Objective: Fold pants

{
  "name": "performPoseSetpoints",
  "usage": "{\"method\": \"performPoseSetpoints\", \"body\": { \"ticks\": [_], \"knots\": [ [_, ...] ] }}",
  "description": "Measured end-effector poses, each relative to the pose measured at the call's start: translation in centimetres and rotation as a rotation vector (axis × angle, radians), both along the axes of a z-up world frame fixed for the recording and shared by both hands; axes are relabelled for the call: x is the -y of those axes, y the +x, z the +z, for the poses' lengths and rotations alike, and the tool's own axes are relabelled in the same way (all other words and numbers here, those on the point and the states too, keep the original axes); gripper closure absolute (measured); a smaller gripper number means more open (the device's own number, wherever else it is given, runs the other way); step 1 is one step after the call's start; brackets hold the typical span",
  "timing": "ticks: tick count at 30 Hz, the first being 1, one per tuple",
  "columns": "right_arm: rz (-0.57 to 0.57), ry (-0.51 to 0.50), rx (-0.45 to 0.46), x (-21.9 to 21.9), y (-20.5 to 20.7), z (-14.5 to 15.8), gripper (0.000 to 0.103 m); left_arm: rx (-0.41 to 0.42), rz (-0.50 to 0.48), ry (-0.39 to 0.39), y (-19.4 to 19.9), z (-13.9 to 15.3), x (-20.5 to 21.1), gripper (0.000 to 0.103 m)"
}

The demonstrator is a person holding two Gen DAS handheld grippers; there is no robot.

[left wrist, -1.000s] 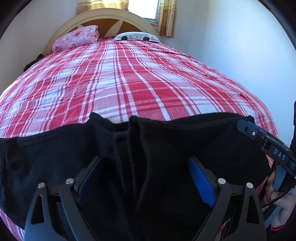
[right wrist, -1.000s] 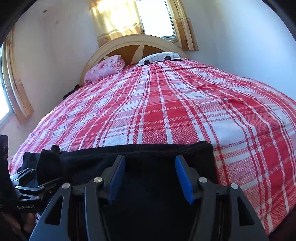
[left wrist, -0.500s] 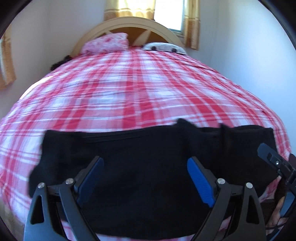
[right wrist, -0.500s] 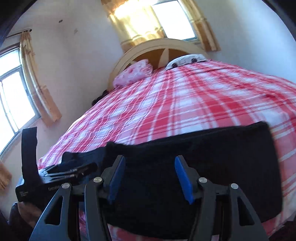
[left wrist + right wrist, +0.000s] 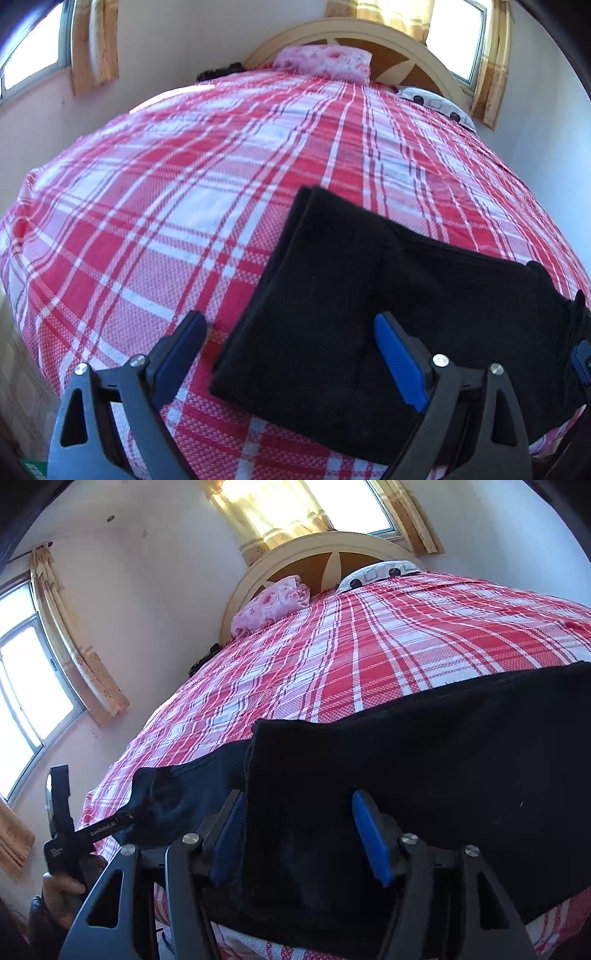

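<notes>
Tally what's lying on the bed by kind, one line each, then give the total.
Black pants: 1, folded, near the foot of the red plaid bedspread
Pink floral pillow: 1
White pillow with dark spots: 1
Dark item at the bedspread's far left edge: 1, too small to identify
Total: 4

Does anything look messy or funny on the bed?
A little. The folded black pants lie crooked on the red-and-white checked bedspread, near its foot edge. One bunched end sticks out past the neat top layer toward the left gripper.
</notes>
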State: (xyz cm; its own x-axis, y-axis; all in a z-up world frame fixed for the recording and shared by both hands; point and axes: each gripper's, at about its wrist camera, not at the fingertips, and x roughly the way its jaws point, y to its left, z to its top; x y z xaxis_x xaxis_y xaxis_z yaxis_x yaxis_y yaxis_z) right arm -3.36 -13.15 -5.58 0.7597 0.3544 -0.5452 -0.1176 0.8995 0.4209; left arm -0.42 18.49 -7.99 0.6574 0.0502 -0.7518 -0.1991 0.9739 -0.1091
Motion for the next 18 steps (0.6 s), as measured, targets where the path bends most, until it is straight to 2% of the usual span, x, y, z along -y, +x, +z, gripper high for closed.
{"method": "performPoseSetpoints", "body": {
  "ticks": [2, 4, 7, 8, 9, 12, 15, 18],
  "knots": [
    [-0.004, 0.0, -0.003, -0.1, 0.1, 0.0, 0.038, 0.004, -0.021, 0.001, 0.0, 0.1, 0.6, 0.009],
    [-0.008, 0.002, -0.005, -0.3, 0.2, 0.1, 0.035, 0.011, -0.03, -0.016, -0.1, 0.3, 0.8, 0.015],
    [-0.009, -0.007, -0.003, -0.7, 0.1, 0.1, 0.03, 0.016, -0.033, -0.009, -0.2, 0.6, 0.6, 0.032],
    [-0.01, -0.014, -0.004, -0.9, 0.1, 0.2, 0.028, 0.017, -0.033, -0.019, -0.3, 0.7, 0.5, 0.041],
    [-0.009, -0.024, -0.005, -1.1, 0.1, 0.2, 0.026, 0.022, -0.04, -0.042, -0.5, 0.8, 0.3, 0.051],
    [-0.013, -0.068, -0.012, -1.7, 0.3, 0.3, 0.024, 0.031, -0.069, -0.151, -0.6, 1.0, -0.2, 0.07],
    [-0.01, -0.12, -0.013, -2.4, 0.3, 0.3, 0.023, 0.037, -0.071, -0.213, -0.5, 0.8, -0.3, 0.073],
    [-0.005, -0.135, -0.011, -2.6, 0.2, 0.2, 0.023, 0.059, -0.079, -0.218, -0.7, 1.2, 0.0, 0.076]
  ]
}}
